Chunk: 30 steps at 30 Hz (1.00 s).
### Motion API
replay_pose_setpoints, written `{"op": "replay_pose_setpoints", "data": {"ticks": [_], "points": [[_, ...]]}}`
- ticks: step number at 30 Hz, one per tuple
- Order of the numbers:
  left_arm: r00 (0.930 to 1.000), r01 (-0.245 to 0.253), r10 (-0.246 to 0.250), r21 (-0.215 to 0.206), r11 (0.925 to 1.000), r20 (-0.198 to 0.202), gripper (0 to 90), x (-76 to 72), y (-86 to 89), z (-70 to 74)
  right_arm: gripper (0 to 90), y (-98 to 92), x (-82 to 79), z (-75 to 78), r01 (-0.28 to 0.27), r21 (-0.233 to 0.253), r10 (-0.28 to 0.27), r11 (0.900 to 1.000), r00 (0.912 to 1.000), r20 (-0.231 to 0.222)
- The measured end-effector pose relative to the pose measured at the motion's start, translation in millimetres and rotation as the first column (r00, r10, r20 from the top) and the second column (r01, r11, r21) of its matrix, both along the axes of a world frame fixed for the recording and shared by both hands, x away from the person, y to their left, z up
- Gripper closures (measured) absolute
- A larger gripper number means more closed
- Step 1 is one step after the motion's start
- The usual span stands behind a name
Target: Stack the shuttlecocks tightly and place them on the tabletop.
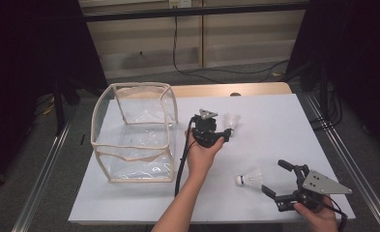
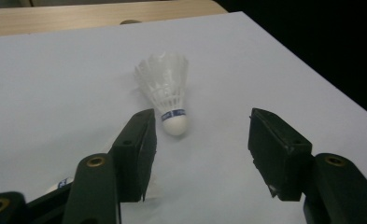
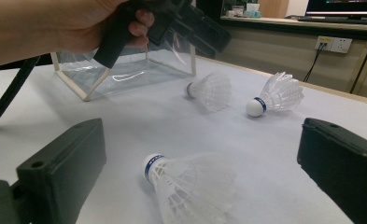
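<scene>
Both jaws apart: left hand-held gripper (image 1: 225, 136) by a shuttlecock (image 1: 231, 120), right hand-held gripper (image 1: 275, 178) at five o'clock.

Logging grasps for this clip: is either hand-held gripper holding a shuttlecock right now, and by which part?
Neither. The left hand-held gripper is open around a shuttlecock; the right hand-held gripper is open around another shuttlecock.

left tongs (image 1: 225, 135) held mid-table, jaws spread wide, right tongs (image 1: 277, 180) low at near edge, jaws agape
</scene>
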<state>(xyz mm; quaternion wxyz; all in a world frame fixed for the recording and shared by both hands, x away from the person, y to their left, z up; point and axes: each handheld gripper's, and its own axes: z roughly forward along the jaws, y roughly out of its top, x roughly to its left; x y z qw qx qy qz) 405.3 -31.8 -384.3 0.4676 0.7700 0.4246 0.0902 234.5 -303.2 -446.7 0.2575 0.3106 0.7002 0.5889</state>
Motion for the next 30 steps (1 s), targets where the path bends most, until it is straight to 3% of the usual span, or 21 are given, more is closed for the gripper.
{"op": "replay_pose_setpoints", "data": {"ticks": [7,18,23,30], "points": [[0.9995,0.028,-0.028,-0.017,0.9995,-0.013,27.2,-6.8,4.1,-6.7,0.6,0.5,-0.2,0.0,-0.003,-0.004,0.003,1.0,1.0,0.0],[0.9973,0.073,-0.073,-0.021,0.9971,0.012,10.1,-19.1,8.0,-8.6,0.6,-0.2,0.6,-0.4,-0.001,-0.003,0.001,1.0,1.0,-0.001],[0.9927,0.119,-0.118,-0.032,0.9924,0.027,7.4,-25.1,7.5,-8.6,0.6,0.4,0.5,-0.6,-0.002,-0.003,0.002,1.0,1.0,-0.006],[0.9889,0.145,-0.143,-0.033,0.989,0.04,5.5,-30.2,10.9,-14.6,0.6,0.5,0.6,-0.7,-0.005,-0.005,0.005,1.0,1.0,-0.007]]}}
